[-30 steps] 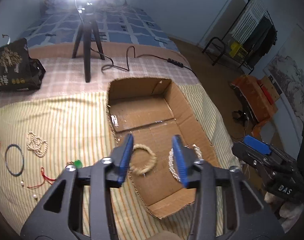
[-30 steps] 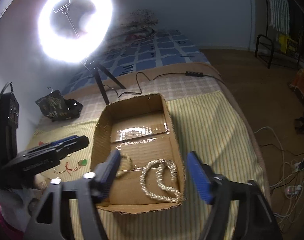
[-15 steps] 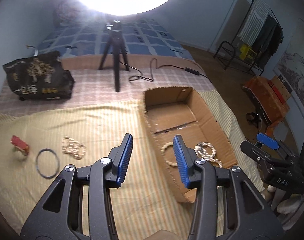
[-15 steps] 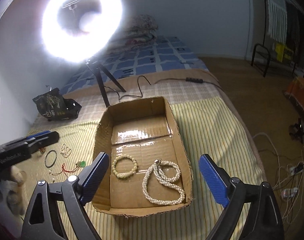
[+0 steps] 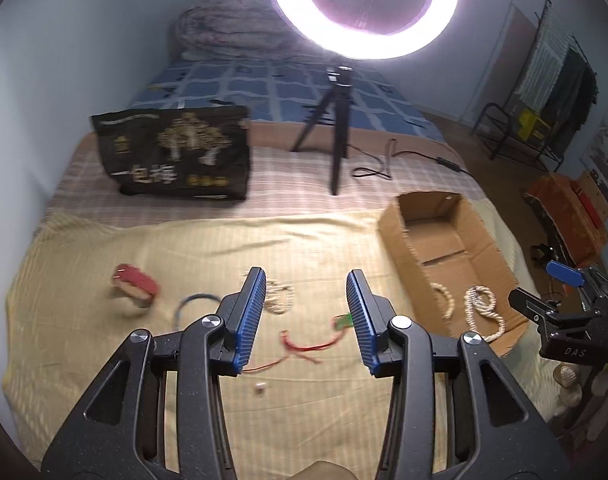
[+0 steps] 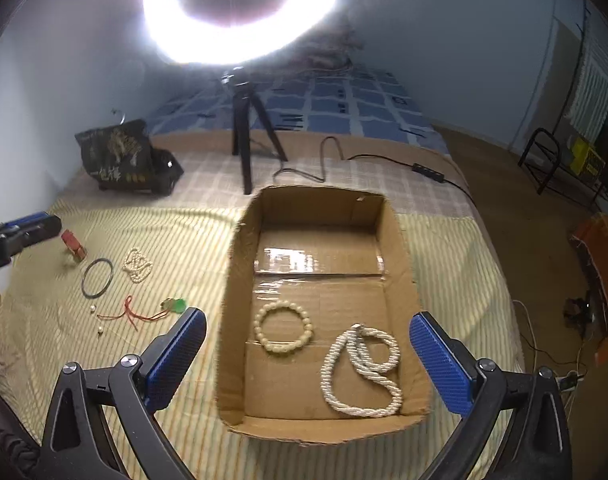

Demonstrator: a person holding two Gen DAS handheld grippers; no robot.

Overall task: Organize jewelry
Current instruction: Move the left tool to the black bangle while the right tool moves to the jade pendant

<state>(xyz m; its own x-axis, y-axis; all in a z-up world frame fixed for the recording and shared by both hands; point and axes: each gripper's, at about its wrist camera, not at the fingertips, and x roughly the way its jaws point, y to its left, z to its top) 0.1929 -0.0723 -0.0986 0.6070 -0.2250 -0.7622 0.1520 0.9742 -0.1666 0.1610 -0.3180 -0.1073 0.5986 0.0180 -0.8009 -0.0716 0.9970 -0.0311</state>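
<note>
A cardboard box (image 6: 315,208) on the striped bedspread holds a cream bead bracelet (image 6: 283,330) and a coiled pearl rope necklace (image 6: 359,372). My right gripper (image 6: 307,318) hovers over the box's near end, jaws opening wide, nothing between them. My left gripper (image 5: 305,280) is open and empty above the loose pieces left of the box (image 5: 399,248). There lie a red cord with a green pendant (image 5: 343,320), a small pearl strand (image 5: 280,298), a dark bangle (image 5: 196,304), a red piece (image 5: 136,284) and a loose bead (image 5: 260,388).
A ring light on a black tripod (image 5: 337,120) stands behind the box, its cable (image 6: 323,160) trailing right. A black printed bag (image 5: 176,156) sits at the back left. The bed's edge drops to the floor on the right.
My left gripper has swung left, from over the box to over the loose jewelry. The right gripper's jaws have spread much wider and pulled back from the necklace, which lies in the box.
</note>
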